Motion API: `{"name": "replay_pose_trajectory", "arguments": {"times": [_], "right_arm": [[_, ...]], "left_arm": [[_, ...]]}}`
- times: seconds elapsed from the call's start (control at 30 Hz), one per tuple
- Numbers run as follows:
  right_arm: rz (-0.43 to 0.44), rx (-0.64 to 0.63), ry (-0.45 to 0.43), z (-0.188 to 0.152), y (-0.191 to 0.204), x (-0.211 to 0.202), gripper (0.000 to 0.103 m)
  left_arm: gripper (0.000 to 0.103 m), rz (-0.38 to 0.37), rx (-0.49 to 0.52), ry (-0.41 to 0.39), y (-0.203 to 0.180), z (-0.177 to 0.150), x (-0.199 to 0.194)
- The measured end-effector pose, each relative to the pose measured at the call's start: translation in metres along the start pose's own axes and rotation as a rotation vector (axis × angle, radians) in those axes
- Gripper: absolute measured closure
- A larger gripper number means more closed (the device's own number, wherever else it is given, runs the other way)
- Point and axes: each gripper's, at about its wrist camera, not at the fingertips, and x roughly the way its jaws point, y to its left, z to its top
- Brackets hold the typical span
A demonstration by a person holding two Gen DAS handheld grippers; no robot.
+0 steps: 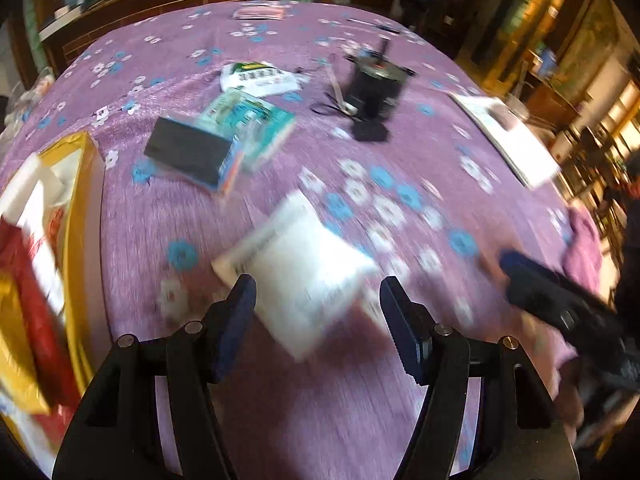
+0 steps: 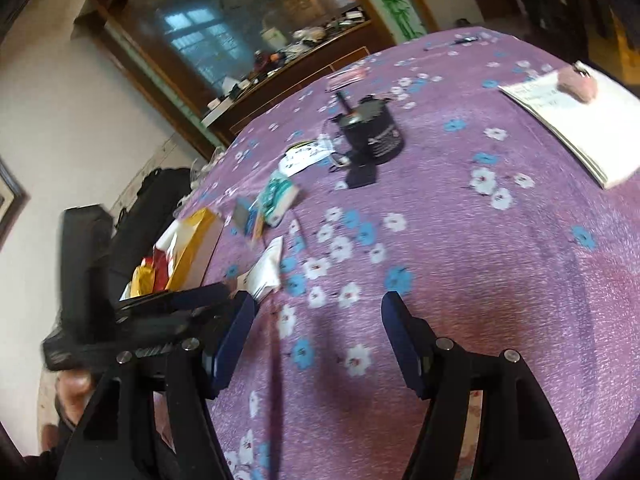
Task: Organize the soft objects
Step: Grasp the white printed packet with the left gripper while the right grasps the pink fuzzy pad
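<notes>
A white soft packet (image 1: 300, 272) lies on the purple flowered tablecloth (image 1: 400, 152), blurred by motion. My left gripper (image 1: 318, 312) is open just above its near edge, a finger on either side, not touching it. The packet also shows in the right wrist view (image 2: 266, 270), far left of my right gripper (image 2: 318, 340), which is open and empty over bare cloth. The right gripper shows in the left wrist view (image 1: 560, 304) at the right. The left gripper shows in the right wrist view (image 2: 160, 312) at the left.
A yellow box (image 1: 76, 208) with red and white packets stands at the left edge. A teal packet (image 1: 248, 128) and a dark box (image 1: 188, 152) lie mid-table. A black cylinder (image 1: 376, 80) stands behind. A white booklet (image 1: 508, 136) lies right.
</notes>
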Motion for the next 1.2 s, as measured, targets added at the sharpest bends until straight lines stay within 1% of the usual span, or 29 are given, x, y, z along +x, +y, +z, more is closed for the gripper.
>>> {"name": "replay_pose_trajectory", "arguments": {"times": [0.07, 0.1, 0.17, 0.23, 0.27, 0.33, 0.37, 0.43, 0.53, 0.6, 0.67, 0.73, 0.77, 0.8, 0.87, 0.9, 0.97, 1.0, 1.1, 1.2], "right_arm": [[0.006, 0.016, 0.0, -0.001, -0.006, -0.002, 0.036], [0.013, 0.02, -0.002, -0.001, -0.009, -0.003, 0.036], [0.02, 0.023, -0.006, 0.0, -0.012, -0.004, 0.036], [0.019, 0.03, -0.003, 0.004, -0.018, -0.002, 0.036], [0.024, 0.032, -0.002, 0.005, -0.019, -0.001, 0.036], [0.039, 0.029, -0.009, 0.009, -0.022, -0.004, 0.036], [0.044, 0.027, -0.014, 0.011, -0.022, -0.005, 0.036], [0.051, 0.023, -0.015, 0.017, -0.024, -0.006, 0.036], [0.044, 0.025, -0.023, 0.029, -0.028, -0.01, 0.036], [0.017, 0.017, -0.033, 0.039, -0.032, -0.013, 0.036], [-0.016, 0.023, -0.045, 0.049, -0.038, -0.017, 0.036], [-0.037, 0.035, -0.06, 0.064, -0.048, -0.022, 0.036], [-0.06, 0.037, -0.066, 0.071, -0.053, -0.024, 0.036], [-0.107, 0.048, -0.076, 0.083, -0.062, -0.026, 0.036], [-0.18, 0.081, -0.088, 0.105, -0.083, -0.027, 0.036], [-0.201, 0.093, -0.093, 0.113, -0.09, -0.027, 0.036], [-0.28, 0.119, -0.095, 0.134, -0.11, -0.023, 0.036], [-0.33, 0.14, -0.096, 0.145, -0.123, -0.021, 0.036], [-0.421, 0.172, -0.122, 0.166, -0.149, -0.021, 0.036], [-0.498, 0.189, -0.126, 0.18, -0.169, -0.022, 0.036]], "left_arm": [[0.038, 0.022, -0.007, -0.006, 0.003, 0.007, 0.01], [0.031, 0.03, -0.008, 0.007, 0.003, 0.01, 0.016], [0.025, 0.066, 0.005, 0.007, 0.001, 0.012, 0.025], [0.025, 0.113, 0.04, 0.011, -0.003, 0.01, 0.03], [0.025, 0.124, 0.04, 0.01, -0.003, 0.008, 0.029], [0.039, 0.153, 0.026, -0.012, -0.002, 0.001, 0.024], [0.045, 0.154, 0.027, -0.019, -0.001, -0.001, 0.021], [0.048, 0.12, 0.008, -0.039, 0.004, -0.004, 0.018], [0.056, 0.11, -0.002, -0.053, 0.005, -0.003, 0.017], [0.07, 0.125, 0.027, -0.071, -0.002, -0.002, 0.014], [0.076, 0.126, 0.04, -0.078, -0.006, -0.004, 0.01], [0.081, 0.104, 0.04, -0.071, -0.006, -0.008, 0.005], [0.086, 0.091, 0.041, -0.066, -0.006, -0.01, 0.004], [0.088, 0.079, 0.035, -0.065, -0.004, -0.012, 0.002], [0.09, 0.066, 0.006, -0.085, 0.0, -0.018, -0.005], [0.091, 0.056, -0.014, -0.094, 0.004, -0.02, -0.007], [0.091, 0.033, -0.052, -0.103, 0.009, -0.025, -0.012], [0.092, 0.026, -0.058, -0.104, 0.009, -0.028, -0.016], [0.092, -0.027, -0.074, -0.101, 0.009, -0.034, -0.028], [0.092, -0.085, -0.086, -0.078, 0.005, -0.041, -0.036]]}}
